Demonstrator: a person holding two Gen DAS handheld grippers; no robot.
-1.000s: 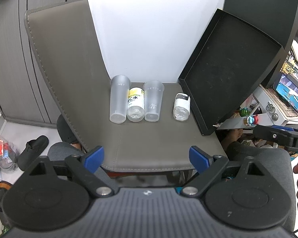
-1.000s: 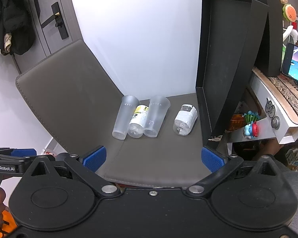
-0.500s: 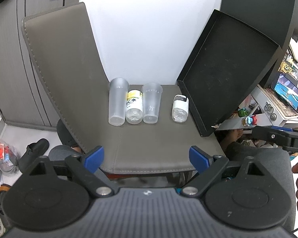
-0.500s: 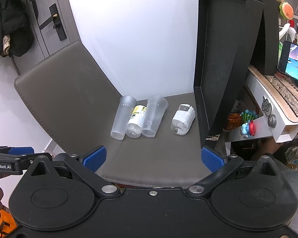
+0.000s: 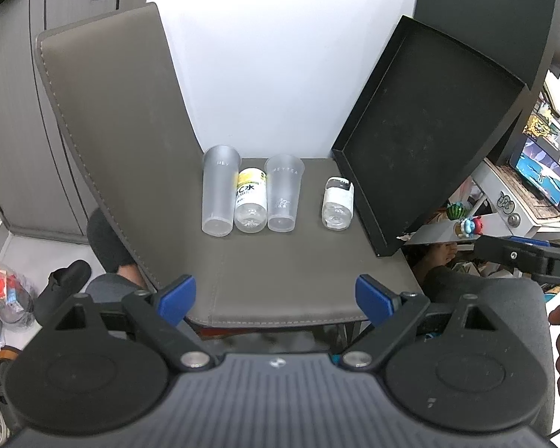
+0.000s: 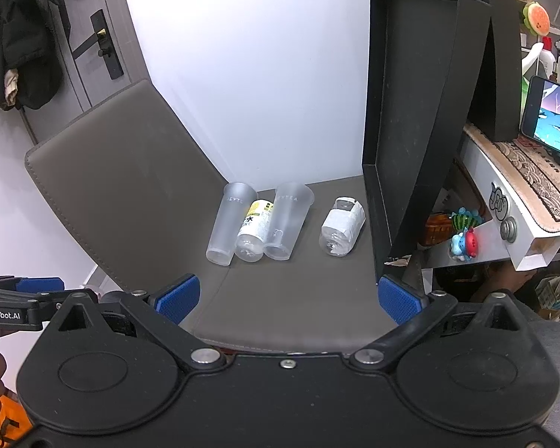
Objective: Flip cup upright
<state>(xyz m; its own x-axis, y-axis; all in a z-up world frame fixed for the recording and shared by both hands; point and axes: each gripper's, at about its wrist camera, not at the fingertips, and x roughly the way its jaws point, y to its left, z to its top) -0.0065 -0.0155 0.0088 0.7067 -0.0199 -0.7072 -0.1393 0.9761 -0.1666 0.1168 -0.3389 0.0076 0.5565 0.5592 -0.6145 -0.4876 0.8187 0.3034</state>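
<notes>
From my left hand-held gripper (image 5: 276,296), jaws spread wide and empty, the right cup (image 5: 283,198) lies dead ahead, base toward me, long axis along my reach; the right hand-held gripper (image 6: 286,298) gapes empty too.

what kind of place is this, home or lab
Most likely a lived-in room at home, not a lab. The cups lie on a grey chair seat used as a work surface, a coat hangs beside a door with a handle, and a phone plays video on a cluttered desk.
</notes>
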